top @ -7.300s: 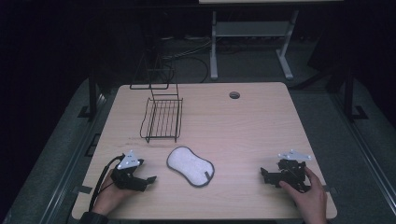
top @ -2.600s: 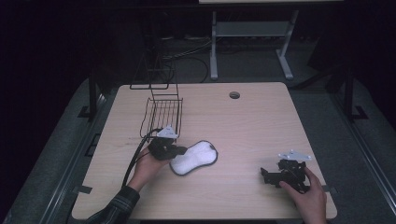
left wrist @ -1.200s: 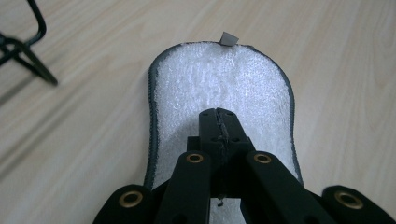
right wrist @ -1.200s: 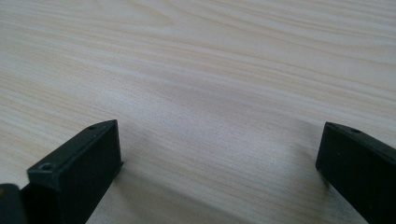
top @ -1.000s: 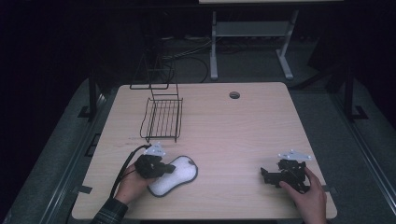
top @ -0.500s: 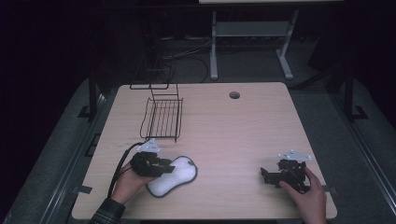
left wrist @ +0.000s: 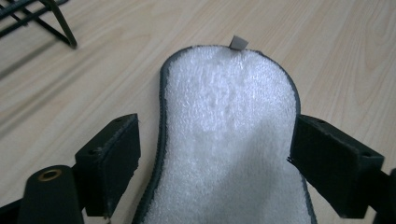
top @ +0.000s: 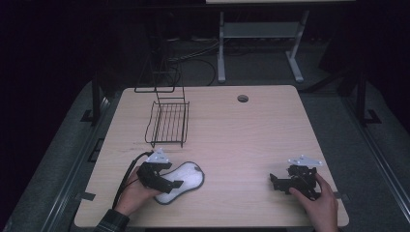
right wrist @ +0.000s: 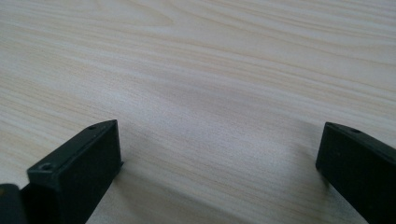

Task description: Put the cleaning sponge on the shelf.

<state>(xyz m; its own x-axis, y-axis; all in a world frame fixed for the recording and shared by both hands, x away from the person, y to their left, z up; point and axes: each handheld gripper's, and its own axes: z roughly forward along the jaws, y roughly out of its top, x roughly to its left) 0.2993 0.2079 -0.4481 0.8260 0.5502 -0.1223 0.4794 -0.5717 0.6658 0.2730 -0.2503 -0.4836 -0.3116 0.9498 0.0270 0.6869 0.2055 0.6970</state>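
Cloth pad (top: 183, 181) lies flat on the desk (top: 251, 140), near the front edge and toward the front-left corner, long axis running diagonally: one rounded end toward the front-left corner under the left gripper (top: 167, 183), the other end toward the back-right corner. In the left gripper view the pad (left wrist: 231, 140) runs lengthwise straight away from the camera, far end rounded, with a small grey tab (left wrist: 238, 43) sticking out at that tip. Shape is a long oval pinched at the waist, peanut-like; fluffy white terry surface, thin dark grey stitched border all round. Left gripper (left wrist: 217, 154) sits over the near end of the pad, jaws have just been opening and now stand wide, one on each side of the pad's waist; left pad clear of the border, right one just beside or at the edge, no pinch on the cloth. Person's left hand (top: 133, 195) holds it, plaid cuff at the front edge. Right gripper (top: 275, 181) rests near the front-right corner, well apart from the pad, held by the right hand (top: 319, 200); its jaws are wide with bare wood between them (right wrist: 219, 154). Black wire rack (top: 168, 123) stands behind the pad toward the back-left of the desk, apart from it.
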